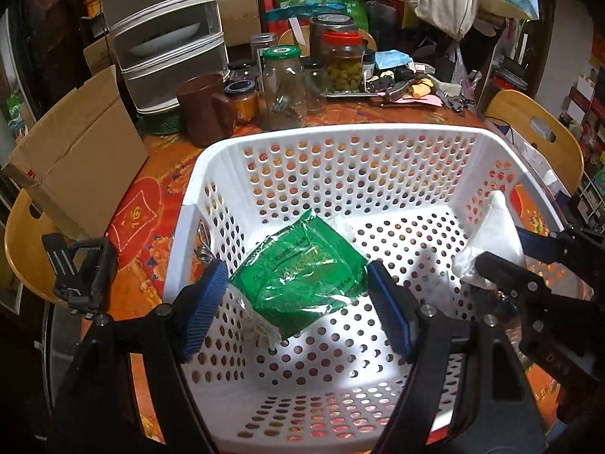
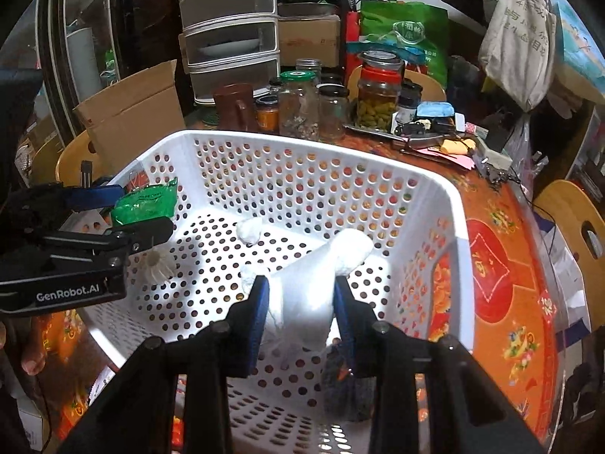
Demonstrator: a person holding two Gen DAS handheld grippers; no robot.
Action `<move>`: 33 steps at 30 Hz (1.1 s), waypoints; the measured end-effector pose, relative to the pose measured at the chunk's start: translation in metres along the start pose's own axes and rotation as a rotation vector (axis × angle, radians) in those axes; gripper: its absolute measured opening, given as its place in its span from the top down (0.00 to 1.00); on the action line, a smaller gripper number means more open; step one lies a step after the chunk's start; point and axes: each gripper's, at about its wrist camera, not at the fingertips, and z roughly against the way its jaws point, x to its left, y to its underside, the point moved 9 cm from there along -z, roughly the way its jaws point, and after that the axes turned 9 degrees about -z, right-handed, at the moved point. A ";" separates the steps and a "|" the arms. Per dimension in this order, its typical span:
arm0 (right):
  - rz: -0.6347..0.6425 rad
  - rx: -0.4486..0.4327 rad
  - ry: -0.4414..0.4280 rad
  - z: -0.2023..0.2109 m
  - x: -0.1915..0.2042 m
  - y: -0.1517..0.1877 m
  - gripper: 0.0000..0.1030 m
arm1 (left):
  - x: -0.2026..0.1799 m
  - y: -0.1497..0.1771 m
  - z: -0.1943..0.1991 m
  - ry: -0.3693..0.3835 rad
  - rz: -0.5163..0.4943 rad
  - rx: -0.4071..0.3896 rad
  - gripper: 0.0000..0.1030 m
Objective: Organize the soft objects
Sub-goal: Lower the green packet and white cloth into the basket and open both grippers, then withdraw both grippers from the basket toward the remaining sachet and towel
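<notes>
You have 2 soft packs over the white basket [image 1: 196,174], both ready to go down. Your left gripper [image 1: 298,287] is clamped across a green plastic-wrapped pack [image 1: 302,265], its blue pads [image 1: 206,302] pressed on the pack's 2 side edges; the pack hangs above the basket floor, toward the left wall. Your right gripper [image 2: 302,308] is squeezed nearly fully together on a white soft pack [image 2: 321,276], which sticks out past the fingertips and points toward the basket's middle, nearer the right wall.

To finish this step well, lower each pack until it looks close to the perforated floor before letting go, so it settles flat instead of tumbling. Keep the green one along the left wall and the white one along the right wall, leaving the centre free. Mind the loose bits already lying on the floor: a small white wad [image 2: 249,230] toward the far wall and a white ribbed piece [image 2: 157,266] nearer the left wall (what that one is, I can't tell). Release 1 hand at a time, and draw each gripper straight back out so the pads don't drag the crinkly wrapper along.
</notes>
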 end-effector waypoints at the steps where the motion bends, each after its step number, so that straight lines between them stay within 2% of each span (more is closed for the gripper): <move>1: 0.001 0.000 0.000 0.000 0.000 0.000 0.66 | 0.000 0.000 -0.002 0.002 0.001 0.001 0.29; 4: 0.006 0.003 0.011 -0.003 0.000 0.000 0.61 | -0.001 0.002 -0.006 0.018 0.002 0.009 0.28; 6: 0.006 0.005 0.011 -0.004 0.000 0.000 0.56 | -0.003 0.004 -0.007 0.023 0.001 0.016 0.24; 11: -0.002 -0.011 0.015 -0.002 -0.001 0.000 0.32 | -0.004 0.003 -0.005 0.026 0.006 -0.007 0.11; 15: -0.004 -0.038 0.010 0.010 -0.002 0.001 0.22 | -0.002 0.003 0.010 0.037 0.020 -0.046 0.03; 17: -0.005 -0.056 0.005 0.020 -0.001 0.003 0.11 | 0.000 0.005 0.019 0.039 0.027 -0.069 0.00; 19: 0.005 -0.081 0.016 0.031 -0.002 0.006 0.06 | 0.004 0.008 0.032 0.034 0.033 -0.088 0.00; 23: -0.006 -0.106 0.022 0.049 -0.004 0.014 0.01 | 0.010 0.022 0.057 0.018 0.034 -0.115 0.00; 26: -0.006 -0.131 0.043 0.065 -0.004 0.022 0.00 | 0.014 0.039 0.073 -0.009 0.030 -0.105 0.00; 33: -0.037 -0.171 0.035 0.104 -0.007 0.055 0.00 | 0.018 0.104 0.106 -0.054 0.001 -0.106 0.00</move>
